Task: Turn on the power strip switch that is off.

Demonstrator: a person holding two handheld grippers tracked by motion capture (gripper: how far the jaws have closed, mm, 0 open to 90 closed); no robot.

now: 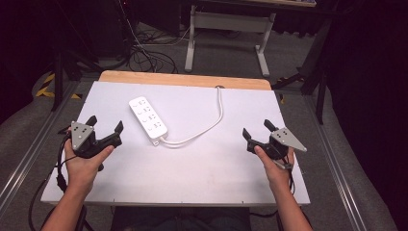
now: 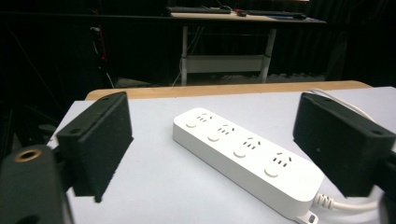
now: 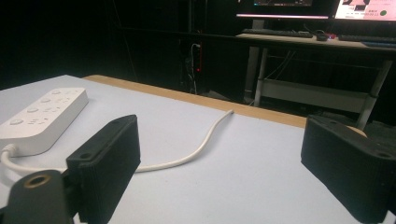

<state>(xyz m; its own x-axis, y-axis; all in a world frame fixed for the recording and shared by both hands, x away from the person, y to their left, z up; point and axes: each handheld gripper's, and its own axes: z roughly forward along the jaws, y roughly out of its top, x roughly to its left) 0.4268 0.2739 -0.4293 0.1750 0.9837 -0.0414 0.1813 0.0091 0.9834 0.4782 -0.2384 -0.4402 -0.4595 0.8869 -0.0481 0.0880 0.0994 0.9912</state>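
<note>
A white power strip (image 1: 147,119) with several sockets lies flat on the white table top (image 1: 207,163), left of centre. Its white cable (image 1: 211,125) curves right and runs off the far edge. My left gripper (image 1: 104,126) is held open at the table's left, a short way left of the strip, with nothing between its jaws. In the left gripper view the power strip (image 2: 247,156) lies ahead between the open fingers (image 2: 100,144). My right gripper (image 1: 258,130) is open at the table's right, apart from the cable. The right gripper view shows the strip (image 3: 39,116) and cable (image 3: 196,149).
A wooden strip (image 1: 185,78) edges the table's far side. Beyond it stand a white-legged desk (image 1: 226,33) and loose cables on the grey floor (image 1: 144,55). Metal rails (image 1: 29,154) run along both sides of the table.
</note>
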